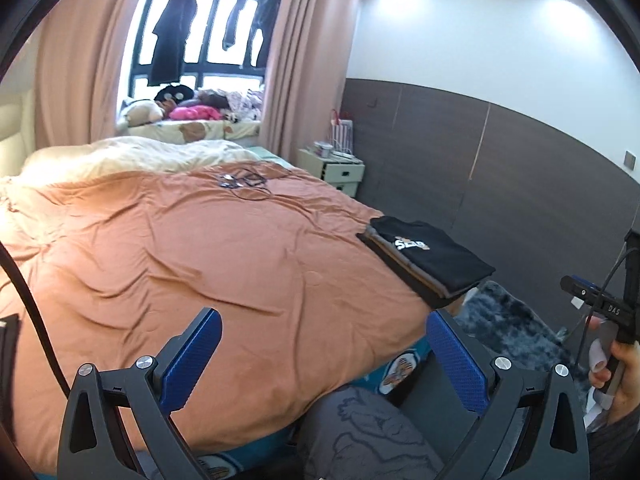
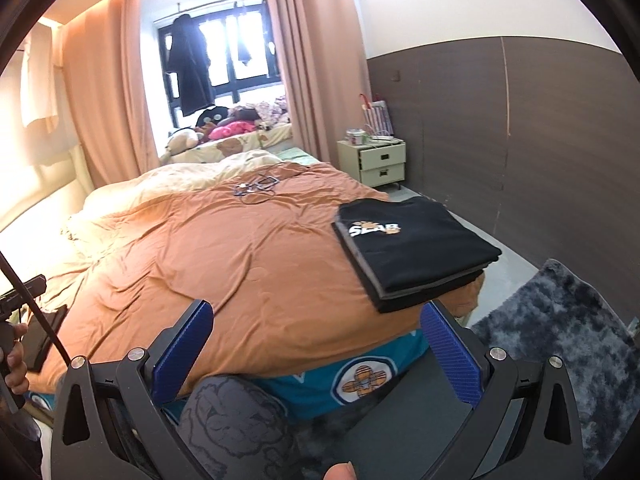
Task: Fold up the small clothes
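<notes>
A stack of folded dark clothes (image 1: pixel 430 258), topped by a black T-shirt with a white logo, lies at the right edge of the bed; it also shows in the right wrist view (image 2: pixel 416 248). My left gripper (image 1: pixel 324 344) is open and empty, above the bed's near edge, well short of the stack. My right gripper (image 2: pixel 316 336) is open and empty, just in front of the stack's near corner. The right gripper's body (image 1: pixel 608 308) shows at the far right of the left wrist view, held in a hand.
An orange duvet (image 1: pixel 200 248) covers the bed, with a tangle of cables (image 1: pixel 244 182) on its far part. A bedside cabinet (image 2: pixel 382 160) stands by the dark wall. A grey shaggy rug (image 2: pixel 560 320) lies on the floor at right. A dark flat device (image 2: pixel 44 336) lies at the bed's left edge.
</notes>
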Demonstrator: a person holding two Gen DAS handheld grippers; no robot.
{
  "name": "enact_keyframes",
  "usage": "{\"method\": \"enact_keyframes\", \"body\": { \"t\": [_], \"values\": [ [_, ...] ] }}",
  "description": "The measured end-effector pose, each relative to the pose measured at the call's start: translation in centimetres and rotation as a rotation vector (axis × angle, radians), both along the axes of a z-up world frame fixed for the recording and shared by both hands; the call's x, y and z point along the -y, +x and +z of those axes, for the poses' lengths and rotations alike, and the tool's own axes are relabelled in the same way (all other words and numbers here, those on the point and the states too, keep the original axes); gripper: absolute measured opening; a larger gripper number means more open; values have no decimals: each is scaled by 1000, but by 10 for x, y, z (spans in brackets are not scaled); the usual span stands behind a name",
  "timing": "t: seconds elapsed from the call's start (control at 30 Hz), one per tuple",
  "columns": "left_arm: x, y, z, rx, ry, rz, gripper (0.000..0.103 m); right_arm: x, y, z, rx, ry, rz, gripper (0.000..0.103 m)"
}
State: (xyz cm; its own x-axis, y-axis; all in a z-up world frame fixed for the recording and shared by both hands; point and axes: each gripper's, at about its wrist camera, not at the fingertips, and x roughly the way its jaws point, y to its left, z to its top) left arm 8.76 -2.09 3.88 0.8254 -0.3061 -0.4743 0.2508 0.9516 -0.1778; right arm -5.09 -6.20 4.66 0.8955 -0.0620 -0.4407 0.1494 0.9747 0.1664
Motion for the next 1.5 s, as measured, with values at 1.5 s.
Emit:
{"method": "enact_keyframes", "body": {
  "t": [1.5],
  "values": [
    [-29, -112, -51, 78, 44, 127, 102, -59, -38, -56, 20, -20, 84, 103]
  ]
}}
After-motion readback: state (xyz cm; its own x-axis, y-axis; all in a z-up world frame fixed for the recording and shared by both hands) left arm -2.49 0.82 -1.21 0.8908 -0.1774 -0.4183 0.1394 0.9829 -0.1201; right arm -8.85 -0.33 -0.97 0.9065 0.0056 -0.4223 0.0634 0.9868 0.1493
